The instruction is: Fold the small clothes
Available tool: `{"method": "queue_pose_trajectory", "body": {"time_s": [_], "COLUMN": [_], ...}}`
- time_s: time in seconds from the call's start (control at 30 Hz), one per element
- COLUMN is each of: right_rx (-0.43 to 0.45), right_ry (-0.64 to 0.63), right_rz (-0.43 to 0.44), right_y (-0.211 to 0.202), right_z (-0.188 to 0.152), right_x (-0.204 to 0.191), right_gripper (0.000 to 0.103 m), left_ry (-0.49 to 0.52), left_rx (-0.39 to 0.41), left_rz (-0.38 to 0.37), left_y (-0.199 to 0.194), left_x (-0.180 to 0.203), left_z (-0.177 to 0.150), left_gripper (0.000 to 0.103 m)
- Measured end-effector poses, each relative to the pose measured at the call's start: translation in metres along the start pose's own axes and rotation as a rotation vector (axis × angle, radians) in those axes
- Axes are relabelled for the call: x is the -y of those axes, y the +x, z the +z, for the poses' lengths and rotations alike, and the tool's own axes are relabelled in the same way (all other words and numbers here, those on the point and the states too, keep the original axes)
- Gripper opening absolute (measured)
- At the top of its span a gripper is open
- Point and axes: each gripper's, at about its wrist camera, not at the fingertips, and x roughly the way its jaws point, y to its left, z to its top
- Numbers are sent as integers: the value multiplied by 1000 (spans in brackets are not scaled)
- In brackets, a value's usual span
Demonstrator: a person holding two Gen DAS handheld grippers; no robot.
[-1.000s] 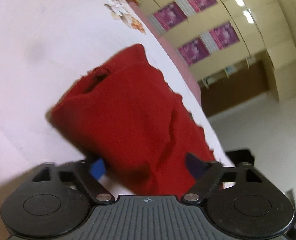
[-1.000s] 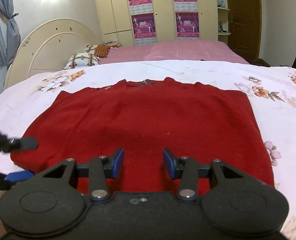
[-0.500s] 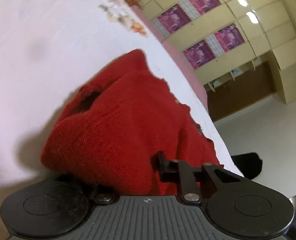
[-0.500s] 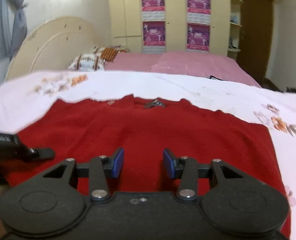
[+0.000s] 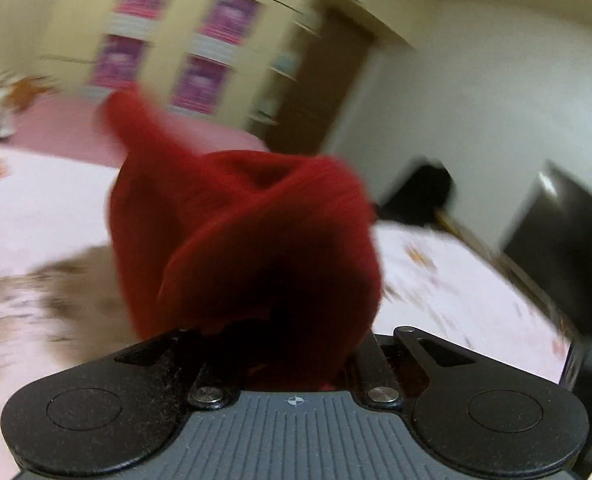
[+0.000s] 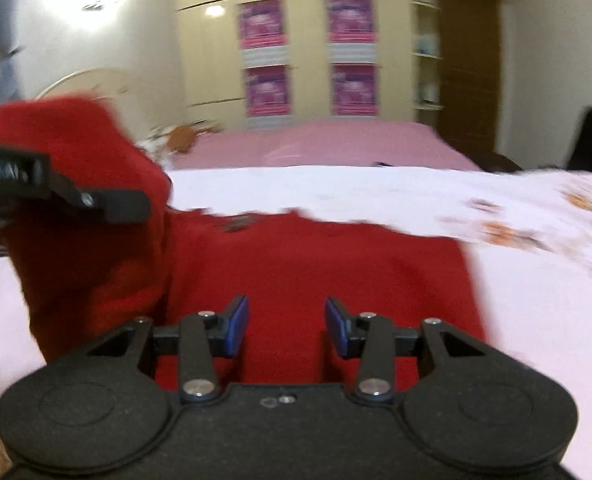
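Observation:
A red knitted sweater [image 6: 319,280] lies on the white floral bedsheet [image 6: 375,188]. My left gripper [image 5: 292,344] is shut on the sweater's left edge and holds that bunched part [image 5: 248,240] lifted off the bed; the cloth hides its fingertips. In the right wrist view the left gripper [image 6: 96,200] shows at the left with the raised red fold [image 6: 76,184] around it. My right gripper [image 6: 287,326] is open and empty, just above the sweater's near hem, with its blue pads [image 6: 238,326] apart.
A pink bedspread [image 6: 315,140] covers the far half of the bed, with pillows [image 6: 176,136] by the round headboard. A wardrobe with purple posters [image 6: 307,56] and a brown door [image 6: 467,68] stand behind. A dark chair [image 5: 423,196] stands beyond the bed's right edge.
My left gripper closed on the sweater's left edge, then lifted it off the bed and swung it up and over to the right. My right gripper stayed open, drifting slightly.

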Motion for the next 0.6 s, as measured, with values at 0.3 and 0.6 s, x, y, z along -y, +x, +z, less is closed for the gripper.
{"method": "queue_pose_trajectory", "body": {"time_s": [0.3, 0.6], "right_rx": [-59, -20], "right_ry": [269, 370], "right_rz": [-50, 63], "right_y": [-47, -74], "right_z": [-30, -18], "right_x": [94, 91], "right_gripper": [45, 45], "left_ry": [190, 147], "left_rx": [-220, -116], "left_rz": [23, 78], "left_y": [31, -46], "left_x": [51, 31], "left_z": [-30, -8], "left_gripper": [62, 87]}}
